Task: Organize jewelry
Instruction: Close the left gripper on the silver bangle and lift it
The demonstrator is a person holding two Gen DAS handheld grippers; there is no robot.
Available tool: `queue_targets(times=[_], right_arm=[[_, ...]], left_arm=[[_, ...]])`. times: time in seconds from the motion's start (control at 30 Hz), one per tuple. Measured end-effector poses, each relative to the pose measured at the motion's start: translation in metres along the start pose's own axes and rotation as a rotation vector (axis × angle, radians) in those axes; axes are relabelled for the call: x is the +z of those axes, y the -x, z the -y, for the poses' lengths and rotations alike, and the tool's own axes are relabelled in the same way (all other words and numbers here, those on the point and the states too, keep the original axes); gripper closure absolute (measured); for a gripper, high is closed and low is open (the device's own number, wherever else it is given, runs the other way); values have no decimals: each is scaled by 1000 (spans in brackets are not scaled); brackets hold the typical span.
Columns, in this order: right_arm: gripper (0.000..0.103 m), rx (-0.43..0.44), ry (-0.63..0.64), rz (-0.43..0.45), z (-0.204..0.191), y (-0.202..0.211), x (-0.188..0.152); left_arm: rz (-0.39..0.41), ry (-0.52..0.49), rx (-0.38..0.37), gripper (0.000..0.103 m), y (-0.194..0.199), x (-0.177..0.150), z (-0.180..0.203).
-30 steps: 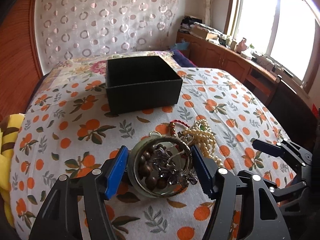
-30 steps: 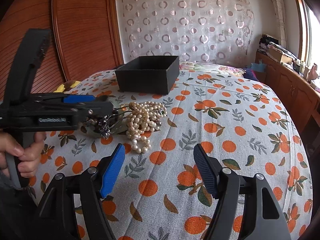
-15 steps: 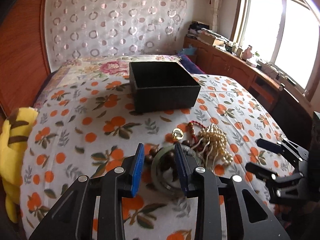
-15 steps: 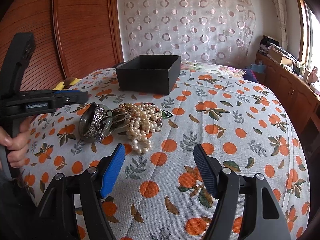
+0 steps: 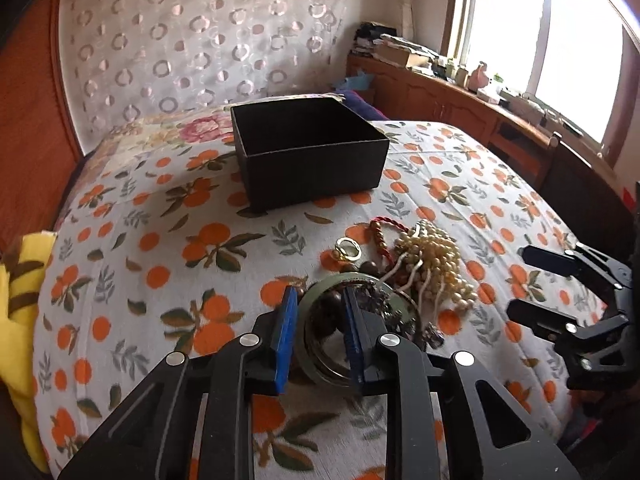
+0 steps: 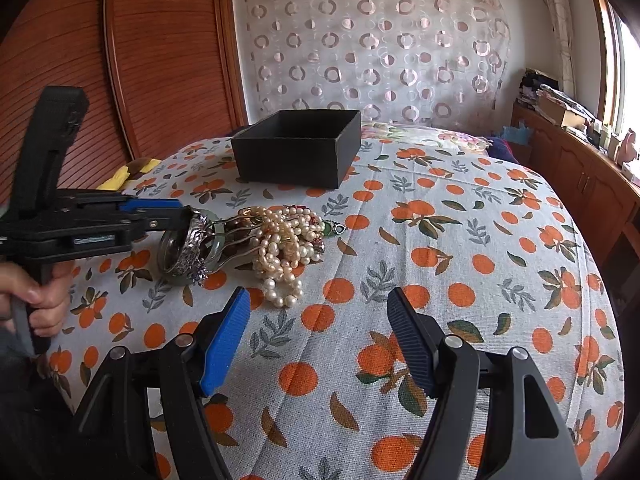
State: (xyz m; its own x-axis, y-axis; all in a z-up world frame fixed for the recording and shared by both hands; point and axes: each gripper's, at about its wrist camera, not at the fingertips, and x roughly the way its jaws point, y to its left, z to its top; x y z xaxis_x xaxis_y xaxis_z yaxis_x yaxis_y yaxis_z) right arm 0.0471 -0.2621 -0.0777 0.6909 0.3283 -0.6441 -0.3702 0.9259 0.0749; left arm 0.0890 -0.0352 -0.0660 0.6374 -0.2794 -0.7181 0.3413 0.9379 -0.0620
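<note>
In the left wrist view the left gripper (image 5: 318, 334) sits low in the centre of the frame, its blue fingers (image 5: 284, 344) drawn narrow on the near rim of a green bangle (image 5: 320, 364) — one finger outside the ring, the other inside it. The bangle stands tilted on edge, and dark wooden beads (image 5: 334, 304) show through its opening. In the right wrist view the same bangle (image 6: 216, 244) appears at middle left, bunched with an ornate silver bangle (image 6: 188, 250) at the tip of the left gripper (image 6: 176, 216); whether the silver one is also pinched cannot be told.

Just beyond and to the right of the fingers lies the rest of the jewelry, touching the bangle: a heap of pearl strands (image 5: 436, 268), a red cord (image 5: 386, 232) and a small gold ring (image 5: 348, 249) lying apart on the bedspread (image 5: 160, 240). The pearls (image 6: 286, 240) trail toward the lower centre of the right wrist view.

The right gripper (image 6: 320, 336) hovers over the orange-printed bedspread at the bottom of its own frame, fingers spread wide and holding nothing, with the pearl heap above and left of them. It shows also at the right edge of the left wrist view (image 5: 532, 284).

A black open box (image 5: 308, 152) stands on the bed in the upper centre, well apart from the jewelry; the part of its inside that shows is dark and bare.
</note>
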Motion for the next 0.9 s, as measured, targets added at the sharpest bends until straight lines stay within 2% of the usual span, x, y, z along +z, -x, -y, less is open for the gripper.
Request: queue_targets(times=[0.13,0.17,0.27,0.4,0.67,0.9], right_arm=[[30,4,-2,-1,0,0,0],[30,5,-2,-1,0,-1,0],[30,6,3,-2,-1,-2,0],[30,7,1,-2,-1,-1,0],[30,10,14,-6,-1,-1,6],[59,35,59,-18,-1,-13,32]], left_arm=[[18,-30,3,89,-1,3,3],[22,-36,-1,96,-1,4,3],[37,-45,-14,100,-2,8,7],[51,-37,-29,100,-1,13,9],[139,34,-14,101,27,17,1],[212,71,6,101,56,18,-7]])
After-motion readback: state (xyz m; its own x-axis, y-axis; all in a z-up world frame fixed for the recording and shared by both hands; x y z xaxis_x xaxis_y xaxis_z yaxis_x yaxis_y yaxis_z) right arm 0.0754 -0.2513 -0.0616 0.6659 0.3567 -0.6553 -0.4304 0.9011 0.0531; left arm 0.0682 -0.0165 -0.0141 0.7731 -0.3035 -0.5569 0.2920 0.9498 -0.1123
